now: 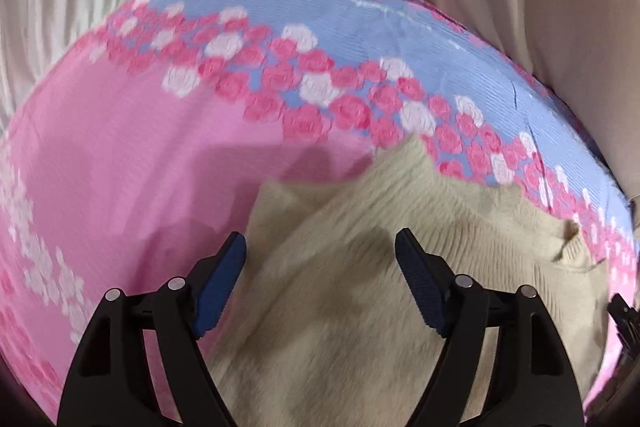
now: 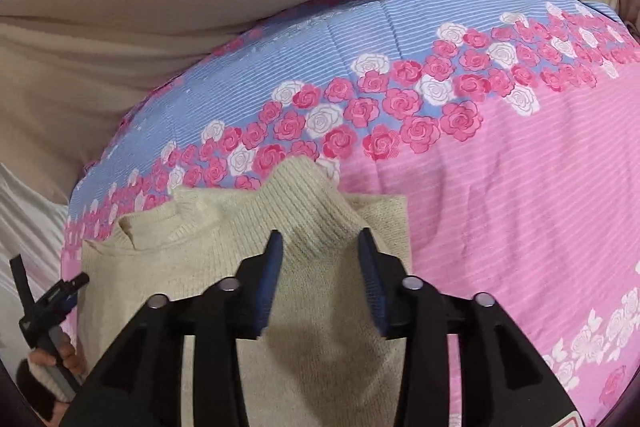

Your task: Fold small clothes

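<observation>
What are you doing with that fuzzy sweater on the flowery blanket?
A person is folding a cream knit sweater on a pink and blue rose-print blanket, with a hand-held gripper in each hand. The right hand-held gripper hangs over a sleeve that is already turned in across the body; its jaws are apart and not pinching. The left hand-held gripper is open too, hovering over the sweater. Nothing is gripped right now, and the fold looks partly done.

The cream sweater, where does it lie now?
The cream sweater lies on the rose-print bedsheet, low and centre in both wrist views, under the open right tongs and left tongs.
</observation>
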Demonstrator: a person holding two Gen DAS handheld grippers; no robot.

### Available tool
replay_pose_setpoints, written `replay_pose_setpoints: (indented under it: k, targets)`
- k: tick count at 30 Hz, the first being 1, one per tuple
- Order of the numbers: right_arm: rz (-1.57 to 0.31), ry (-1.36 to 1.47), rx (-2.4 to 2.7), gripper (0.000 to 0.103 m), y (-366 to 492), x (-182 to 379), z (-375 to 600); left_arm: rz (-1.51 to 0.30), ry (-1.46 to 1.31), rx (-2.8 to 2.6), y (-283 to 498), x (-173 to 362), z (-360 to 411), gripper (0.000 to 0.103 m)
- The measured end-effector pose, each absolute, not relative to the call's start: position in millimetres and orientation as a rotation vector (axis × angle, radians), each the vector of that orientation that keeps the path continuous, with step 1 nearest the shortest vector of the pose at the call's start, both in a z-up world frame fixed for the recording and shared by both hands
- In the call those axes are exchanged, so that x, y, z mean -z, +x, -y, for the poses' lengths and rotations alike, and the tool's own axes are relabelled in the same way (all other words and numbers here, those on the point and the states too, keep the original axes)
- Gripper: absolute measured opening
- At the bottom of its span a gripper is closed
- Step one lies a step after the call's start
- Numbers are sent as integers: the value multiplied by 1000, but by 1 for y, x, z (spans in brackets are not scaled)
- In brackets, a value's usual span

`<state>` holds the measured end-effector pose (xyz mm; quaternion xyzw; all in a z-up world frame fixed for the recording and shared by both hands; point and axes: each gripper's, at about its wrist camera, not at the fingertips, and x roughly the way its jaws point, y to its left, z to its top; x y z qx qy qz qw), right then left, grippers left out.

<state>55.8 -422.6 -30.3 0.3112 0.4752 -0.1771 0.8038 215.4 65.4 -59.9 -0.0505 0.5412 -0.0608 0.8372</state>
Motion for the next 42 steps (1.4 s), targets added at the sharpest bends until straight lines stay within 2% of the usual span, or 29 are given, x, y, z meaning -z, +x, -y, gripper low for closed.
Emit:
replay_pose_setpoints:
  k: [3,4,5,8,10,12,14,15,18,19,20,22,23,24,25,28,30,32,33,34,35,36,42]
  targets:
    - [-1065,668,367,43,73,46,425,-1157,-69,113,213,71,-62,77]
    - [-1094,646,341,32,81,51,422,-1156,-72,106,215,71,-61,77]
    - [-1105,625,312,12,87,52,419,-1158,-78,98,217,72,-60,77]
    - [-1070,617,309,6,90,37,421,-1168,-89,84,224,71,-59,76]
    - [-1029,622,347,7,86,28,428,-1171,-73,92,226,73,-60,77]
    - [-1024,613,400,16,82,29,436,-1170,-80,99,225,70,-62,76]
    - [-1063,654,414,47,79,35,443,-1144,-119,115,222,56,-63,74]
    - [-1063,678,407,52,78,39,445,-1123,-133,129,222,49,-63,75]
    - [-1083,700,363,53,86,49,444,-1122,-70,127,233,48,-48,75]
    - [-1099,683,341,39,91,55,441,-1148,-56,121,238,55,-44,74]
    - [-1120,671,317,7,96,59,437,-1175,-52,115,243,64,-43,62]
    - [-1067,644,317,8,97,46,433,-1179,-69,129,248,65,-41,47]
    - [-1026,634,315,8,95,35,432,-1164,-86,169,248,59,-39,28]
    - [-995,626,329,8,94,26,434,-1157,-95,197,249,55,-37,22]
    - [-990,624,350,8,94,25,436,-1151,-84,183,252,53,-35,22]
    - [-1141,640,384,12,103,61,445,-1177,-70,161,260,66,-31,30]
    - [-1118,629,402,13,97,58,441,-1158,-46,143,262,69,-31,42]
    - [-1086,639,397,33,87,43,436,-1145,-95,145,255,58,-39,46]
    - [-1073,638,397,41,80,35,433,-1134,-153,150,248,49,-49,52]
    - [-1057,635,408,60,68,28,429,-1128,-187,148,242,44,-57,58]
    - [-1053,638,414,68,56,24,426,-1121,-231,137,231,38,-69,71]
    - [-1058,644,412,68,44,23,425,-1117,-258,128,222,36,-79,76]
    - [-1122,843,378,71,-49,40,400,-1217,-441,101,129,53,-146,78]
